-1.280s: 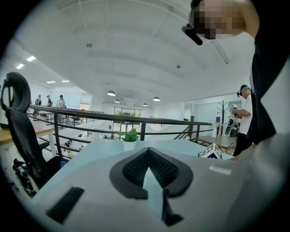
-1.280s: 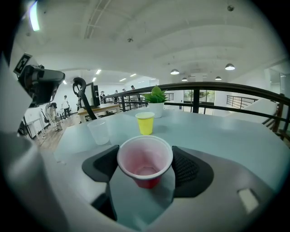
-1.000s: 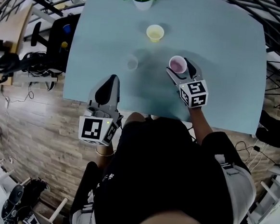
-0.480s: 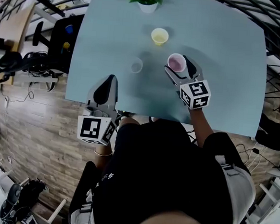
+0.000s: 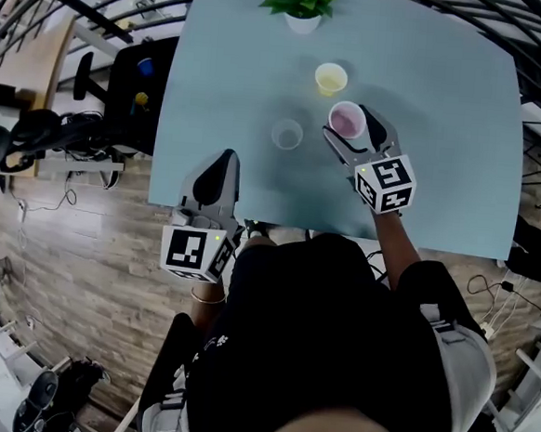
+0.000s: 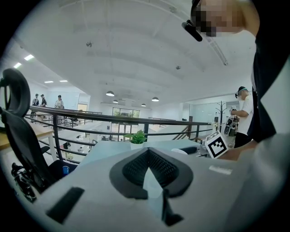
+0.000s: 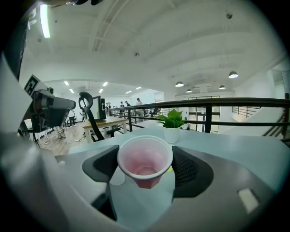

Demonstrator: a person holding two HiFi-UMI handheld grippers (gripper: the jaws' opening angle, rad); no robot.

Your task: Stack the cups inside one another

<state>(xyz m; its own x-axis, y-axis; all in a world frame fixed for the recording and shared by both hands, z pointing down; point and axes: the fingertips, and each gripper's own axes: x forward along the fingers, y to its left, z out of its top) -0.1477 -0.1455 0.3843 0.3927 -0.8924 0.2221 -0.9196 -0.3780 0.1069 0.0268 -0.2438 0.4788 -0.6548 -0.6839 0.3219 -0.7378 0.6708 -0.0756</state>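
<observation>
Head view, looking down on a pale blue surface [image 5: 445,131] with a small green potted plant [image 5: 304,8] at its far edge. The right tongs [image 5: 352,126] grip an upright pink plastic cup [image 5: 345,122] by its sides, nearer the person than the plant. A yellow plastic cup [image 5: 331,78] stands between the plant and the pink cup. A clear plastic cup [image 5: 286,133] stands farther from the plant, to the left. The left tongs [image 5: 220,167] are closed and empty, farthest from the plant, at the near edge.

Three cups [image 5: 346,122] [image 5: 331,78] [image 5: 287,133], one plant [image 5: 304,1]
</observation>
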